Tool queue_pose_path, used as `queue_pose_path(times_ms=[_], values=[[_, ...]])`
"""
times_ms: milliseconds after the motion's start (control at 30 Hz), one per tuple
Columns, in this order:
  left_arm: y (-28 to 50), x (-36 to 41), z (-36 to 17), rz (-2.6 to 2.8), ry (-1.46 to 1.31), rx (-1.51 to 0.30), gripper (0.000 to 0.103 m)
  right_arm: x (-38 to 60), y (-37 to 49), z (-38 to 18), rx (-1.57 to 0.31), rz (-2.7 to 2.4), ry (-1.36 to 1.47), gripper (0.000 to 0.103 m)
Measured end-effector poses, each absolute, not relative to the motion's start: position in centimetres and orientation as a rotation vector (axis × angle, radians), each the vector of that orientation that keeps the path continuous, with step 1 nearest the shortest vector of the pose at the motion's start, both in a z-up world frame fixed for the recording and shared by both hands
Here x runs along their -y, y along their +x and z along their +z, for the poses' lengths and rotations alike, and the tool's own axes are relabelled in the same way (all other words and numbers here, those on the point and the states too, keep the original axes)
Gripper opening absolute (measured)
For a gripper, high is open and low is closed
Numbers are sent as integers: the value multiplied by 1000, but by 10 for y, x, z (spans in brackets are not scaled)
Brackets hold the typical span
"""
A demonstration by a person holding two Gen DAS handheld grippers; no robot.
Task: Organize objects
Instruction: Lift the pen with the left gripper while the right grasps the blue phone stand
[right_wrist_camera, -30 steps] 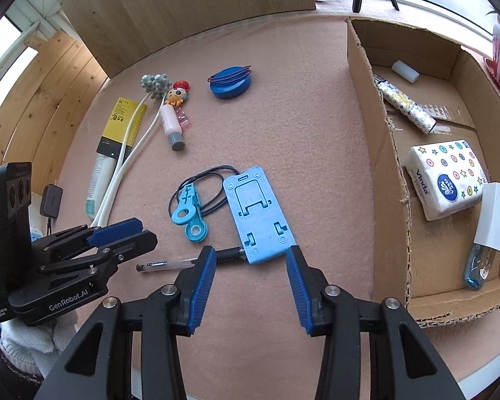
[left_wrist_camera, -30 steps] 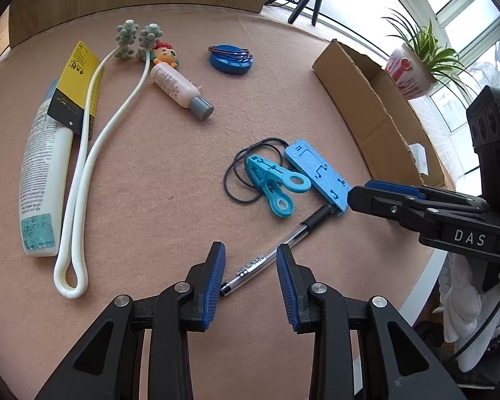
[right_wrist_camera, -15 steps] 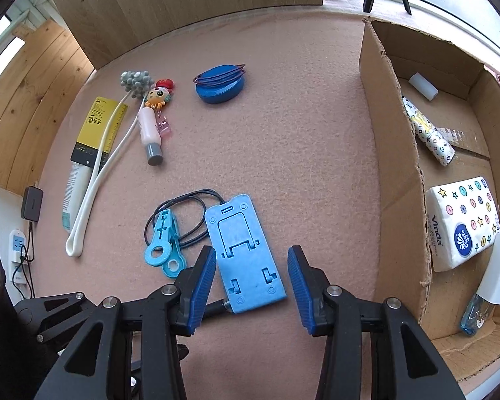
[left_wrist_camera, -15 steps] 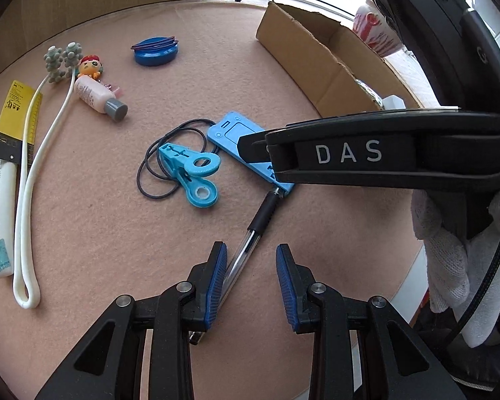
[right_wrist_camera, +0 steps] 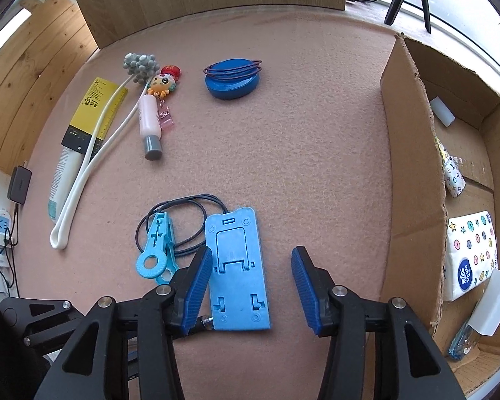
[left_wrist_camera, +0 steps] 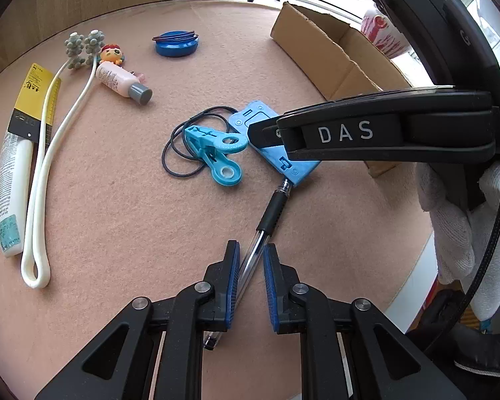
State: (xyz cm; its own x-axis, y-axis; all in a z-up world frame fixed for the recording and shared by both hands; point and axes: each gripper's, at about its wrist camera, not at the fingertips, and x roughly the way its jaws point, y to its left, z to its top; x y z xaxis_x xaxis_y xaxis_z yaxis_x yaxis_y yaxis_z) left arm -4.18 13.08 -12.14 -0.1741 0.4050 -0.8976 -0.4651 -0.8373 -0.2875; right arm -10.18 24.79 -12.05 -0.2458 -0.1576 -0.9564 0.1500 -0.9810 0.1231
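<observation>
A clear ballpoint pen (left_wrist_camera: 271,213) with a black grip lies on the pink felt, its tip against a blue phone stand (left_wrist_camera: 296,166). My left gripper (left_wrist_camera: 251,260) points down at the pen with its jaws closing. The clear barrel runs between the pads beside the left one, with a narrow gap to the right pad. My right gripper (right_wrist_camera: 250,256) hangs open over the phone stand (right_wrist_camera: 236,266). Its left finger is at the stand's left edge and its right finger stands well off to the right. The pen's tip (right_wrist_camera: 205,321) peeks out beside the stand.
A blue clip (right_wrist_camera: 160,250) and a black cord loop (left_wrist_camera: 176,166) lie left of the stand. Farther off are a pink bottle (right_wrist_camera: 149,123), a doll keyring (right_wrist_camera: 163,83), a white tube (left_wrist_camera: 11,183), a white looped massager (left_wrist_camera: 46,173) and a blue lid (right_wrist_camera: 231,78). A cardboard box (right_wrist_camera: 413,166) holding several items stands at the right.
My left gripper has turned to line up along the pen, and its jaws have narrowed around the barrel. My right gripper has moved forward and down over the phone stand.
</observation>
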Motion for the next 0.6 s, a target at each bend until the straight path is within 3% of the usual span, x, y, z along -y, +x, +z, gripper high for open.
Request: queue_pose_path(times_ms=[100,267,600], values=[[-43,-128,-121,2049,-1547,-55,15,-241,-99,-118,-6,-2307,1780,26],[-40,-122,-120,2058,-1547,-50,15,-240,-92,-114,-17,-2313,1768,23],[-31,-102,-117,2074,-1578,-64,13,-272,-73,-119,160,-2321,1811,20]])
